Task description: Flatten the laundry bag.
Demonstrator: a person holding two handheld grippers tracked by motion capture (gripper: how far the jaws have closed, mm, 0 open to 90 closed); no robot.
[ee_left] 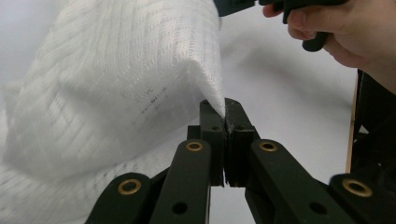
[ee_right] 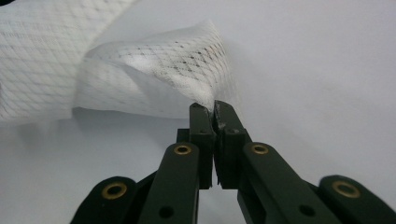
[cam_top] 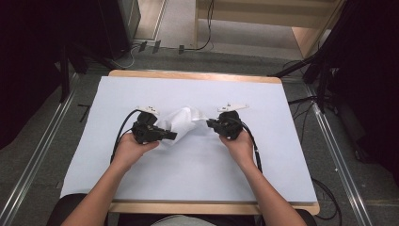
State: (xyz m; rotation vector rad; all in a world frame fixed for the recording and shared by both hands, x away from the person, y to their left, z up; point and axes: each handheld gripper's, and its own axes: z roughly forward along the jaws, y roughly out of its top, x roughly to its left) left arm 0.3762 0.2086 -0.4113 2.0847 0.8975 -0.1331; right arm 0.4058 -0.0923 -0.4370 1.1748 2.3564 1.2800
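Right now both grippers are clamped on the same white cloth point(cam_top: 181, 121), which sits bunched near the middle of the white table cover point(cam_top: 197, 169), lifted a little between the two tools. To the left of the cloth, the left gripper point(cam_top: 170, 135) has its jaws pressed together on a corner of the fabric; in the left gripper view point(ee_left: 225, 112) that corner rises in a point out of the closed jaws, and the cloth point(ee_left: 116, 88) billows up above them. To the right of the cloth, the right gripper point(cam_top: 210, 124) pinches the opposite edge; in the right gripper view point(ee_right: 212, 112) the woven fabric point(ee_right: 154, 70) curls up from the shut jaws. Each hand, left point(cam_top: 129, 149) and right point(cam_top: 241, 145), sits on the near side of the cloth.
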